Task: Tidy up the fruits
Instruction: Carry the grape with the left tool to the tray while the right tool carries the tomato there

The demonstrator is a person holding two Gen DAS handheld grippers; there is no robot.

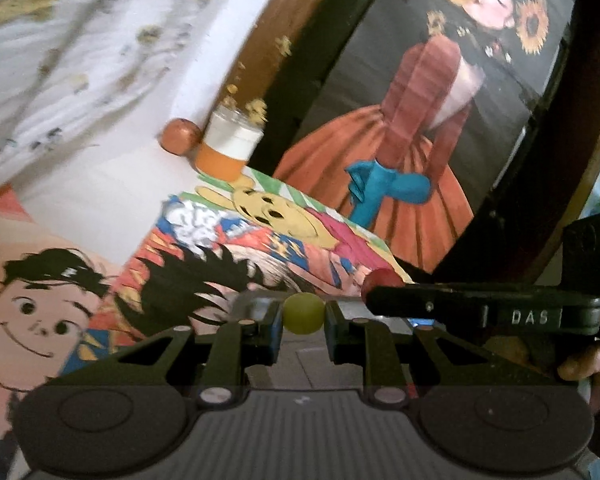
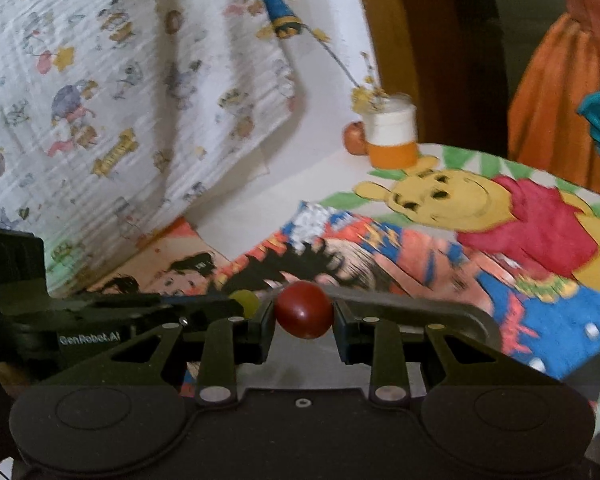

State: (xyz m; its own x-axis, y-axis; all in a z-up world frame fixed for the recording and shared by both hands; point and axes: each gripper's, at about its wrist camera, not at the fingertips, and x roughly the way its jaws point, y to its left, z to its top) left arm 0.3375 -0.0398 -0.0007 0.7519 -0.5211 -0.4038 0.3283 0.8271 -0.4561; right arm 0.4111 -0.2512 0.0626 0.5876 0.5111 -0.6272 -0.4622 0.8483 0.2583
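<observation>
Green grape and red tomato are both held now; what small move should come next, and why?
Probably carry both onward together, without opening yet. The left gripper is shut on the green grape and the right gripper on the red tomato, both above the cartoon-print cloth, with no bowl or tray in view to drop them into.

The right tongs [image 2: 303, 315] clamp a small red fruit [image 2: 303, 309] above cartoon drawings [image 2: 480, 220] on the desk; the left tongs [image 2: 242, 303] at left hold a green fruit [image 2: 247, 301]. Far off stand an orange-and-white cup [image 2: 393, 136] and an apple [image 2: 355, 137] touching it
</observation>
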